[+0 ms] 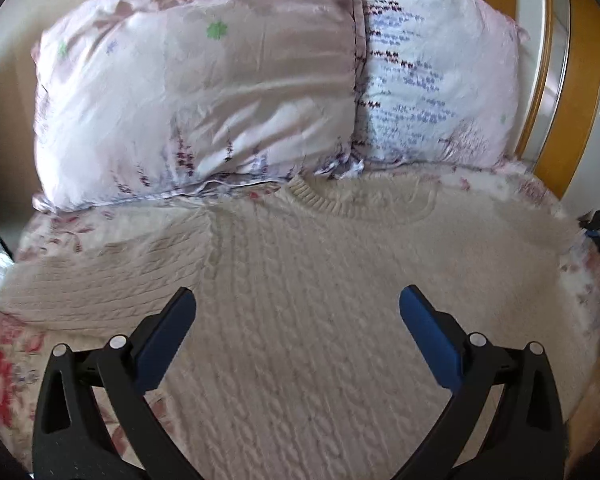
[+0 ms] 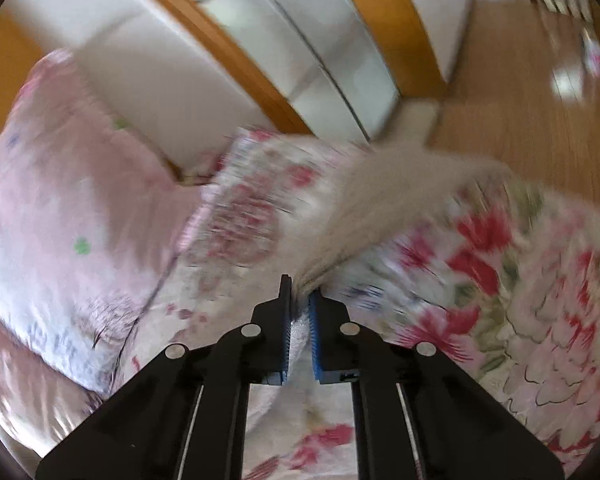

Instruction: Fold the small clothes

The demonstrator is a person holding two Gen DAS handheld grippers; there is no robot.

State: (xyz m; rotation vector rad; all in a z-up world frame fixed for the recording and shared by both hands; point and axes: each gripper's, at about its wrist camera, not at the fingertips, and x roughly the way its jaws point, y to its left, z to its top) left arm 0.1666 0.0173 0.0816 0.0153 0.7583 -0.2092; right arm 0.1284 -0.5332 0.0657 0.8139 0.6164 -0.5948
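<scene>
Left wrist view
Item: cream cable-knit sweater [image 1: 300, 280], lay spread flat on the bed's floral bedspread [image 1: 8, 360], neckline toward the pillow [image 1: 204, 100].
Left claw [image 1: 298, 304]: fingers stood wide apart above the sweater's body, gripping nothing.
Surroundings: wooden bed frame [image 1: 572, 100] at far right.

Right wrist view
Right claw [image 2: 299, 300]: fingers were pressed together on a cream strip of the sweater [image 2: 384, 200], probably a sleeve, stretched away toward the bed's edge.
Condition: picture was heavily blurred; sleeve detail could not be read.
Backing: bedspread [image 2: 500, 300] beneath; pillow [image 2: 60, 200] at left.

Handling note
Step judged: carrying the sleeve inward over the body.
Advice: keep the pinch near the cuff, lift it off the bedspread, lay it straight across the chest; left claw should pin the body so the knit does not drag.
</scene>
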